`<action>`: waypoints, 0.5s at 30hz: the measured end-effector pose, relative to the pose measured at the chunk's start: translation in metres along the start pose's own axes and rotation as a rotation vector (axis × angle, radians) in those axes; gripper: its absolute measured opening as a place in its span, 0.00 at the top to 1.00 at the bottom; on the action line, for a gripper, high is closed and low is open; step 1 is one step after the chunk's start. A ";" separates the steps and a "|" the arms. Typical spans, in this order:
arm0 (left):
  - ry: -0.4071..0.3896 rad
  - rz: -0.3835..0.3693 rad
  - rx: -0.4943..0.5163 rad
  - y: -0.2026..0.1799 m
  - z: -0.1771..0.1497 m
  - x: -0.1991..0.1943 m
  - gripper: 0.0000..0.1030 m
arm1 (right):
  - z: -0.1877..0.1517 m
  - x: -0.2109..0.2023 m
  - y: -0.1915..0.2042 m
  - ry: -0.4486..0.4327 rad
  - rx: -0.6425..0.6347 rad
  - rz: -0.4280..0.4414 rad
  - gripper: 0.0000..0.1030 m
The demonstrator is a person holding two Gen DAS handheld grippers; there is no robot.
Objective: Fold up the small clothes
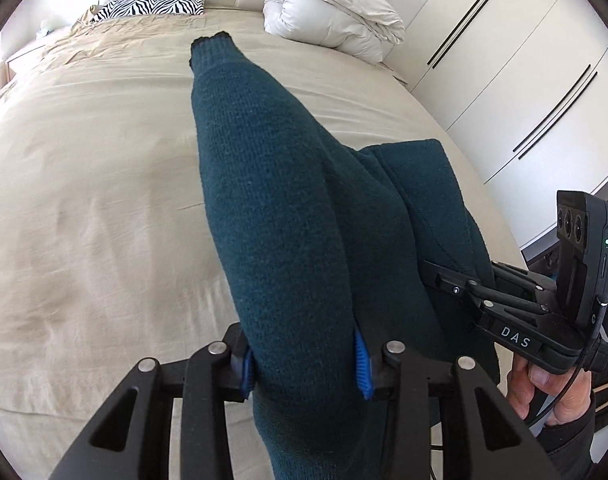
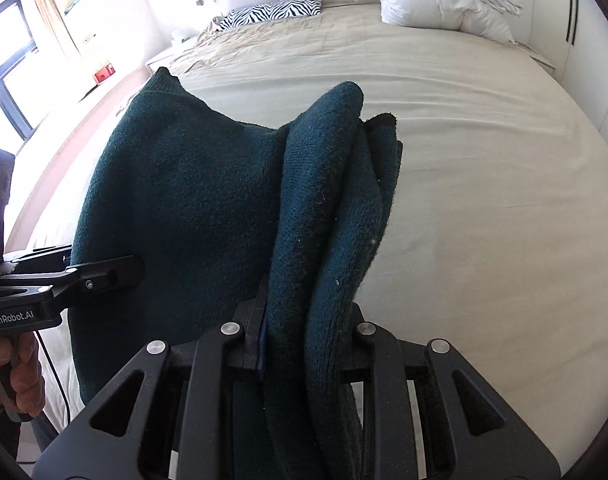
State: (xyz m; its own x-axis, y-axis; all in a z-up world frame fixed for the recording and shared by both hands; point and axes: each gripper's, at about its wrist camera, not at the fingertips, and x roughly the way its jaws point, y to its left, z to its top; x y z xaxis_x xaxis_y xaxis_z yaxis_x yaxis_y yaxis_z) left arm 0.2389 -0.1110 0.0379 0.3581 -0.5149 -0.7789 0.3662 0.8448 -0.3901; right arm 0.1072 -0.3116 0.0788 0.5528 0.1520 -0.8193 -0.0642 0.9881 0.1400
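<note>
A dark teal knitted sweater (image 1: 288,216) hangs in the air above the bed, held by both grippers. My left gripper (image 1: 305,364) is shut on one part of it, and a sleeve with a dark cuff drapes forward over the fingers. My right gripper (image 2: 307,344) is shut on a bunched, folded edge of the sweater (image 2: 192,200). The right gripper shows at the right of the left wrist view (image 1: 443,276), clamped on the cloth. The left gripper shows at the left of the right wrist view (image 2: 124,270), also clamped on it.
A beige sheet covers the bed (image 1: 96,184) below the sweater. A rolled white duvet (image 1: 331,16) and a zebra-print pillow (image 1: 152,5) lie at the head. White wardrobe doors (image 1: 519,60) stand to the right; a window (image 2: 8,52) is at the left.
</note>
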 end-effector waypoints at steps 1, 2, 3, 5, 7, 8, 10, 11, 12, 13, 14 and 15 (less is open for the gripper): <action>-0.005 0.009 0.005 0.004 -0.013 -0.013 0.60 | -0.009 -0.009 0.012 -0.005 -0.007 0.014 0.80; -0.008 0.017 0.006 0.007 -0.025 -0.025 0.60 | -0.019 -0.016 0.024 -0.007 -0.017 0.028 0.80; -0.011 0.023 0.004 0.012 -0.037 -0.035 0.60 | -0.031 -0.022 0.035 -0.010 -0.029 0.038 0.80; -0.015 0.042 -0.002 0.021 -0.060 -0.052 0.60 | -0.050 -0.030 0.058 -0.014 -0.043 0.057 0.80; -0.011 0.066 -0.010 0.026 -0.081 -0.062 0.60 | -0.068 -0.035 0.078 -0.005 -0.053 0.080 0.80; -0.008 0.072 -0.018 0.031 -0.091 -0.066 0.60 | -0.075 -0.033 0.089 0.001 -0.057 0.091 0.80; 0.005 0.077 -0.040 0.043 -0.109 -0.070 0.60 | -0.089 -0.029 0.103 0.024 -0.060 0.111 0.80; 0.013 0.074 -0.054 0.050 -0.117 -0.070 0.60 | -0.094 -0.023 0.111 0.037 -0.053 0.124 0.80; 0.018 0.066 -0.070 0.058 -0.126 -0.069 0.60 | -0.101 -0.014 0.118 0.049 -0.050 0.134 0.80; 0.022 0.062 -0.079 0.065 -0.132 -0.066 0.60 | -0.106 -0.008 0.123 0.057 -0.055 0.136 0.80; 0.031 0.063 -0.090 0.073 -0.138 -0.062 0.60 | -0.109 -0.002 0.127 0.062 -0.058 0.136 0.80; 0.043 0.067 -0.108 0.079 -0.143 -0.056 0.60 | -0.112 0.005 0.126 0.072 -0.048 0.145 0.80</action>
State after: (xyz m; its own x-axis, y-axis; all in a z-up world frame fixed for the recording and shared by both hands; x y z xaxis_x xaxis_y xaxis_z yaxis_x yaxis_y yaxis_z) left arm 0.1251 0.0056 -0.0199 0.3402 -0.4524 -0.8244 0.2472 0.8888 -0.3858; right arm 0.0085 -0.1838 0.0302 0.4741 0.2924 -0.8305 -0.1796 0.9555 0.2338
